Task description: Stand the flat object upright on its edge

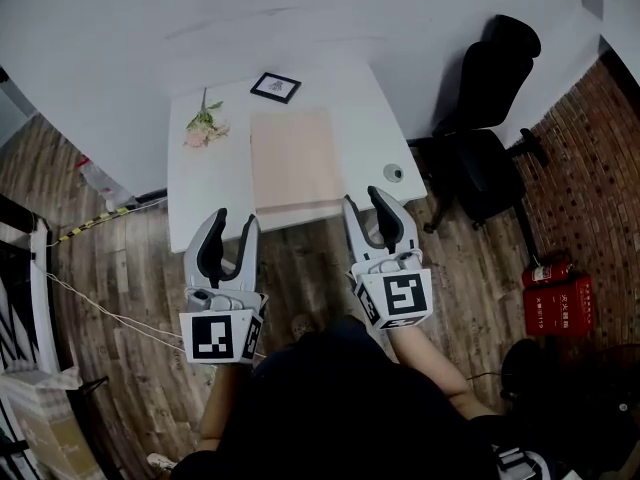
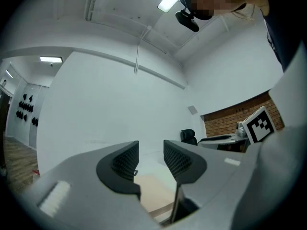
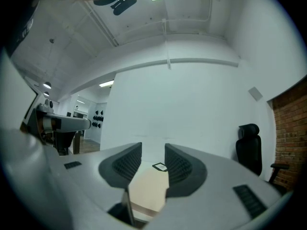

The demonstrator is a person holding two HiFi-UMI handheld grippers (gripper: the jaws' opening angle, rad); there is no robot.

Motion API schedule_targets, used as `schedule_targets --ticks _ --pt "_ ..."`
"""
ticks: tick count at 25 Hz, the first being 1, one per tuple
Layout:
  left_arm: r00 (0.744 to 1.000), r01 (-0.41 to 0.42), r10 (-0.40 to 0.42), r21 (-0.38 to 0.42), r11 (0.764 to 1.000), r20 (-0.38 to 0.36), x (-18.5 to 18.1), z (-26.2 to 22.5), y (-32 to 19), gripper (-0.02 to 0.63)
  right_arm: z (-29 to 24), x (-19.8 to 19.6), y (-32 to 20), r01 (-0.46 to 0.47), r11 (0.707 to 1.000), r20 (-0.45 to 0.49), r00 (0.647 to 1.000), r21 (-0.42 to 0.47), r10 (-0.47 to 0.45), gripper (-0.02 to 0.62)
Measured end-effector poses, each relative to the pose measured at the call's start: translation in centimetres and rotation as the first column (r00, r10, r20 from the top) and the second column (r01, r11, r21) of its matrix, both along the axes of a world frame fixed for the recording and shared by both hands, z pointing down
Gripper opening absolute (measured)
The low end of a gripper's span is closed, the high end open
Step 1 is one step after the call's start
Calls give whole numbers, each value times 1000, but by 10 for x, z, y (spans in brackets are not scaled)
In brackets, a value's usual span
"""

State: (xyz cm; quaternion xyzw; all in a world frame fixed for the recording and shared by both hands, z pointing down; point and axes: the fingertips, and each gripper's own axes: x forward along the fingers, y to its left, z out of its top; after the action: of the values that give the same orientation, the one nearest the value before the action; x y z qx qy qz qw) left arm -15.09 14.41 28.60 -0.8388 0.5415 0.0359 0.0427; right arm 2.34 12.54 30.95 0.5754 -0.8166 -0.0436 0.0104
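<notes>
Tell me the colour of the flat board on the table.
The board is pale peach-beige, clearest in the head view.

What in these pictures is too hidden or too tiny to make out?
- Head view: the small black-framed picture is too small to show its image.
- Head view: the little round grey object by the right edge of the white table is too small to identify.
- Left gripper view: the left hand-held gripper covers most of the flat beige board.

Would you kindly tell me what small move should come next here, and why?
Probably bring the left gripper and right gripper forward to the near edge of the beige board. It lies flat on the table, and both grippers hang short of it, jaws apart and empty.
</notes>
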Motion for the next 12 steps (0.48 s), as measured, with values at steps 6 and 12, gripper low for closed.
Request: schedule_targets --ticks 6,12 --pt "1000 -20 19 -31 999 -17 0 10 -19 169 9 4 -15 -27 999 -20 999 -29 26 141" --pt "1000 -20 19 -40 999 -20 1 22 -45 169 25 6 -40 -20 998 -37 999 -56 18 143"
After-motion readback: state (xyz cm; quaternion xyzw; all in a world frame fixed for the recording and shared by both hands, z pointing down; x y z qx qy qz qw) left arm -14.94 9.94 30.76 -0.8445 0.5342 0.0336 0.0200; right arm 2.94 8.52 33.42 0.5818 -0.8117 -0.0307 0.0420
